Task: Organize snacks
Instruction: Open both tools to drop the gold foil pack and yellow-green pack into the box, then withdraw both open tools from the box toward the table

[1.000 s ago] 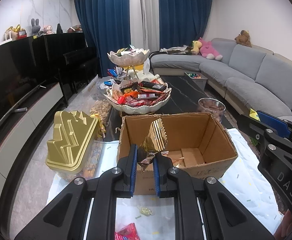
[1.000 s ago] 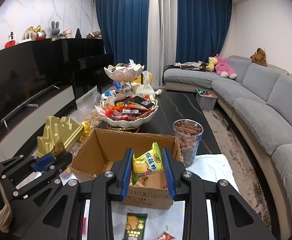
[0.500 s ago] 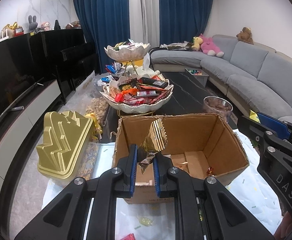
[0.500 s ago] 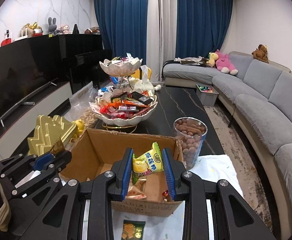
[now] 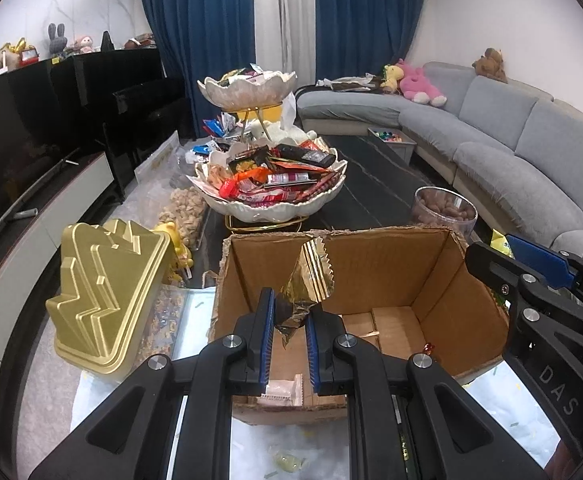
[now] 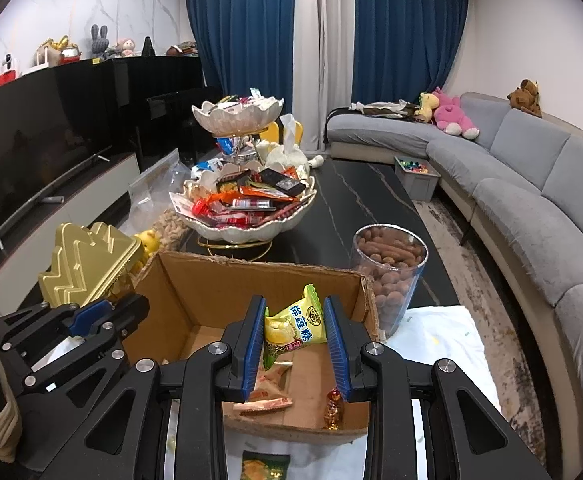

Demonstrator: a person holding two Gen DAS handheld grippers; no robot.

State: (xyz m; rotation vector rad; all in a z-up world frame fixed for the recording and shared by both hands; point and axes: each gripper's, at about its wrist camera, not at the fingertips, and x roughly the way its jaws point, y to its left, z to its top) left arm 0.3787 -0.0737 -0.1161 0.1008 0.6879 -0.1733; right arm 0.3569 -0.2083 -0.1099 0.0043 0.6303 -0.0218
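Observation:
An open cardboard box [image 5: 375, 264] [image 6: 227, 288] stands on a white cloth, with a few wrapped snacks on its floor. My left gripper [image 5: 288, 312] is shut on a gold foil wrapper [image 5: 311, 276], held over the box's near left part. My right gripper [image 6: 293, 330] is shut on a yellow-green candy packet [image 6: 297, 322], held above the box's near right side. The right gripper's blue-tipped fingers [image 5: 539, 258] show at the right of the left wrist view. The left gripper's fingers [image 6: 91, 314] show at the left of the right wrist view.
Behind the box stands a two-tier shell-shaped snack stand [image 5: 267, 188] [image 6: 247, 204] heaped with packets. A clear jar of brown nuts [image 6: 389, 268] is at the box's right, a gold box lid [image 5: 99, 292] at its left. Loose sweets [image 5: 287, 462] and a dark packet [image 6: 265, 466] lie on the cloth.
Both grippers moved forward and down over the box, which now looks larger and closer. Each keeps the same snack in its grip.

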